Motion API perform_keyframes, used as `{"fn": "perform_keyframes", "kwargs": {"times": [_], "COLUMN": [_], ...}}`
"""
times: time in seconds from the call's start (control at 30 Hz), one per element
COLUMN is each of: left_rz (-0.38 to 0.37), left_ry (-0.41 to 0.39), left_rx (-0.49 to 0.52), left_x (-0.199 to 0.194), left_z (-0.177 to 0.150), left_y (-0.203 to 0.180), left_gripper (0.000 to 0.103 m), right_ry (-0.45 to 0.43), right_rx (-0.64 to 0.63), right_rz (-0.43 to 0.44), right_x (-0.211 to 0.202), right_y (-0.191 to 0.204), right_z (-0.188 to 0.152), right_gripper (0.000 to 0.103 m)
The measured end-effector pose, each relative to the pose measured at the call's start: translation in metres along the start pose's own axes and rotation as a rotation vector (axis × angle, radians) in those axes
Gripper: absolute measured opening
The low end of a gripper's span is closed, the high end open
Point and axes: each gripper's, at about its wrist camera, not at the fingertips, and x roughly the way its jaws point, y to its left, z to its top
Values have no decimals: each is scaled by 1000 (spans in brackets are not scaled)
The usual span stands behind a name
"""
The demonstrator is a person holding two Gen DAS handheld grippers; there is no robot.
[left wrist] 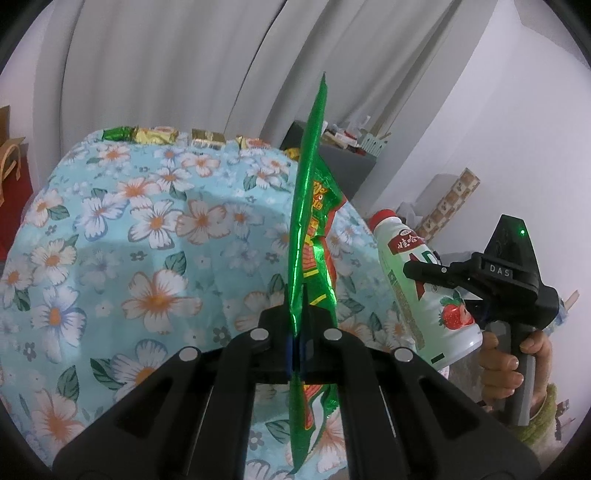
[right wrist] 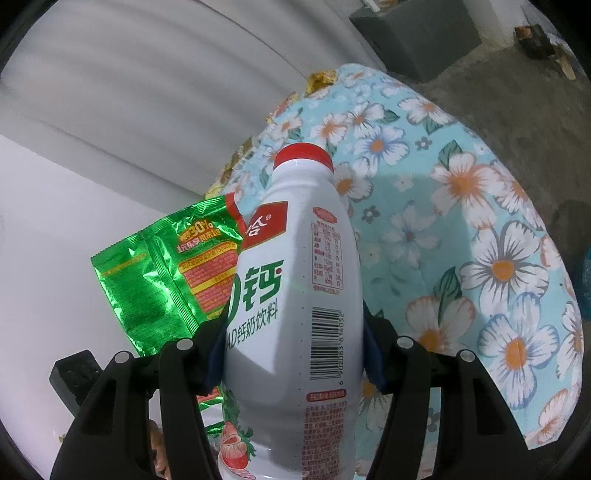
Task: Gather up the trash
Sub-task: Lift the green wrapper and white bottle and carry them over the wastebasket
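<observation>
The left claw [left wrist: 295,325] is pinched tight on a green foil wrapper [left wrist: 308,206], its two fingers pressed against the thin sheet from either side. Seen from the left wrist, the wrapper stands edge-on and rises upright from the grip to a sharp tip against the white curtain [left wrist: 184,66], with a crumpled red-and-yellow printed face (only partly readable) turned to the right. Its lower end hangs below the fingers. Beneath it spreads the counter [left wrist: 110,240], covered in a light blue cloth with white and orange flowers. Along the counter's far edge lies a row of small gold and green snack packets [left wrist: 155,134].

The right claw [right wrist: 295,343] grips a white plastic milk-drink bottle [right wrist: 295,280] around its body, one finger on each side, blue pads against the label. The bottle has a red cap [right wrist: 303,155], green lettering, a barcode and a strawberry picture near its base. It is held in the air, beyond the counter's right side in the left wrist view, tilted with its cap leaning towards the wrapper. In the right wrist view the wrapper shows flat-on just left of the bottle, partly behind it, with the flowered cloth to the right. A dark grey box [right wrist: 417,33] sits on the floor beyond.
</observation>
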Motion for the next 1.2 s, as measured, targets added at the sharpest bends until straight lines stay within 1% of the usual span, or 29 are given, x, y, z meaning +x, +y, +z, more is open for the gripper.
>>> {"fn": "perform_keyframes", "kwargs": {"times": [0.47,0.77,0.97,1.03,1.2], "left_rz": [3,-13,-49,-65,-132], "left_ry": [-87,-120,-116,-106,-40], "left_rx": [19,60,97,106,136], "left_x": [-41,-56,-54,-50,-33], "left_z": [9,12,16,18,24], "left_y": [-10,-30,-53,-61,-87], "left_gripper": [0,0,0,0,0], "right_ry": [-61,-128,-185,-216,-302], "right_rx": [-57,-65,-44,-32,9], "right_rz": [57,77,74,74,63], "right_x": [-32,-70,-100,-116,-159], "right_y": [24,20,2,-7,-33], "right_z": [-4,-11,-13,-16,-29], "right_gripper": [58,58,58,58,58]}}
